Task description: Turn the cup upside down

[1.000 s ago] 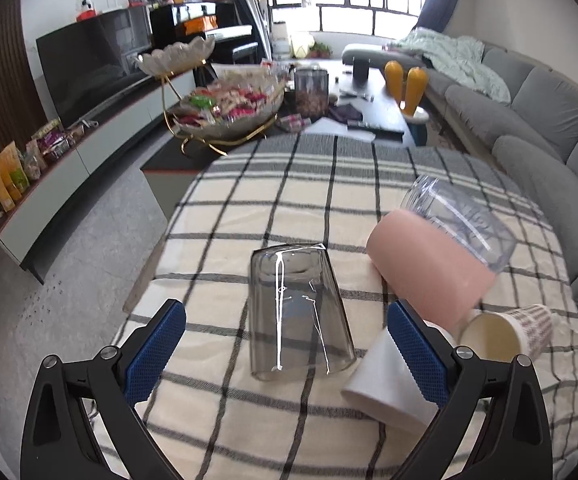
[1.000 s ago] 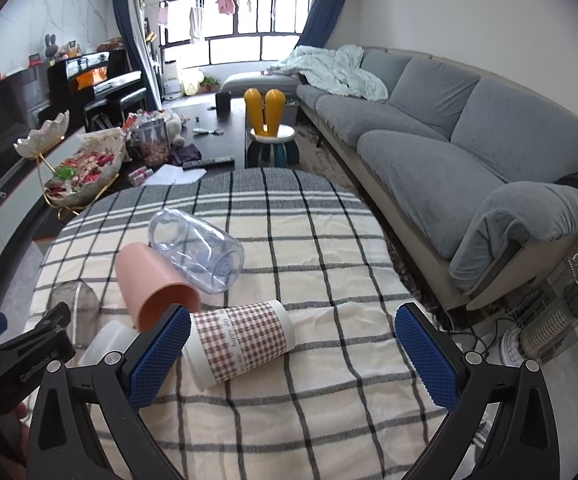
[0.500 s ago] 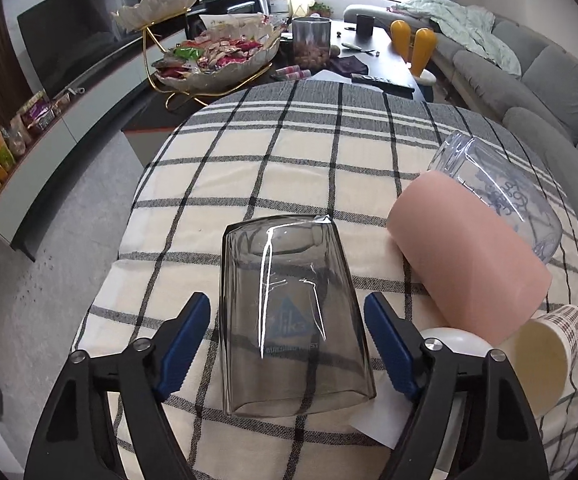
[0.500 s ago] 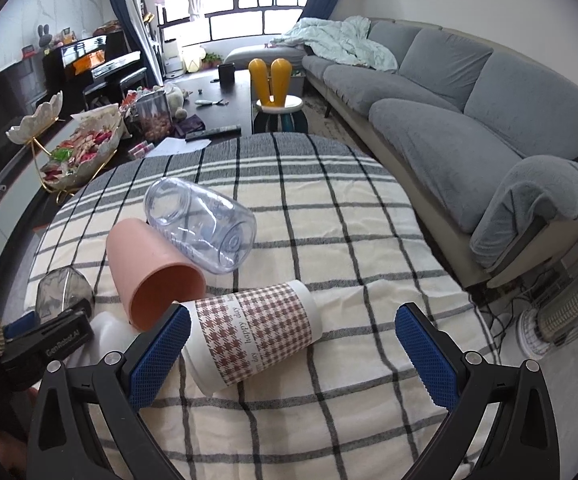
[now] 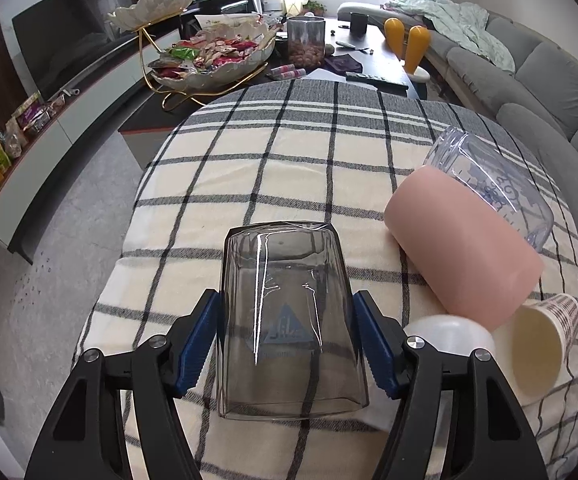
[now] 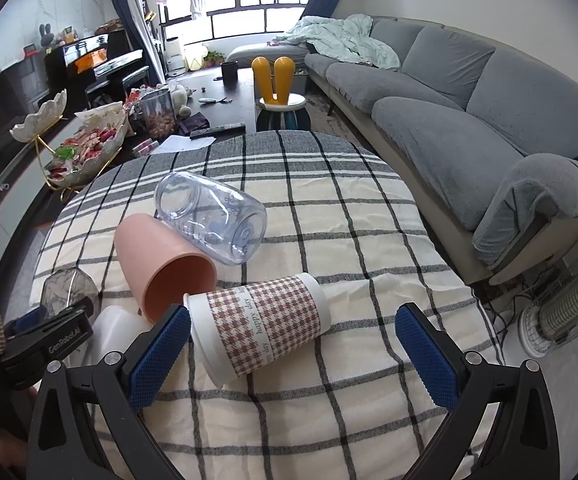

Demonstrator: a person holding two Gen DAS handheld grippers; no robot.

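Observation:
A smoky clear glass cup (image 5: 289, 320) lies on its side on the checked tablecloth, base pointing away from me. My left gripper (image 5: 287, 336) has closed in on it, both blue pads against its sides. The same cup shows small at the left of the right wrist view (image 6: 67, 292), with the left gripper (image 6: 49, 334) beside it. My right gripper (image 6: 293, 354) is open and empty, above a checked paper cup (image 6: 261, 332) that lies on its side.
A pink cup (image 5: 461, 248), a clear plastic jar (image 5: 489, 184), a white cup (image 5: 449, 330) and the paper cup (image 5: 537, 340) lie on their sides to the right. The table edge (image 5: 129, 248) drops off at left. A grey sofa (image 6: 469, 120) stands at right.
My left gripper moved forward around the glass cup and its jaws narrowed from wide open until the pads met its sides. The right gripper drew slightly closer to the paper cup.

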